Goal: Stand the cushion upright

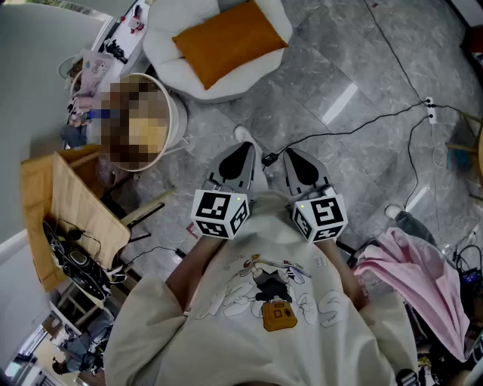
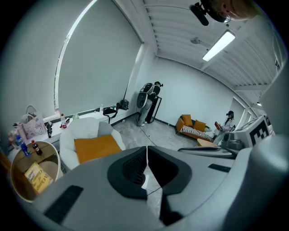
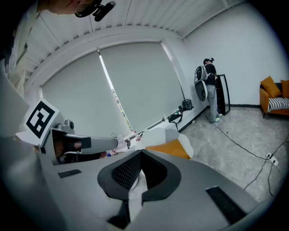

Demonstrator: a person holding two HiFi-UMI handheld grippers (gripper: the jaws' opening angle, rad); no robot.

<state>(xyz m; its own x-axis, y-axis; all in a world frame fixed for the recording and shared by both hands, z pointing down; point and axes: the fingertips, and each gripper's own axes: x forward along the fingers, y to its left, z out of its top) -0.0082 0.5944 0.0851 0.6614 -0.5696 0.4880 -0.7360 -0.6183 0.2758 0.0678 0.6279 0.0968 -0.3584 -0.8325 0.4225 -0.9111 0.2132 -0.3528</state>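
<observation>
We log left gripper point(image 1: 242, 145) closed, empty, right gripper point(image 1: 290, 154) closed, empty, both well apart from cushion point(image 1: 228, 40), cushion flat on chair point(image 1: 163, 47).

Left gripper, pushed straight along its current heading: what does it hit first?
Probably bare floor: the shut left gripper aims downward, just right of the white chair holding the orange cushion. A cable lies close to that line; depth is unclear.

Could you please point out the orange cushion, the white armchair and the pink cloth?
orange cushion point(image 1: 226, 41), head view, middle of its top face
white armchair point(image 1: 181, 19), head view, bare part beside the cushion
pink cloth point(image 1: 423, 275), head view, middle of the fabric
</observation>
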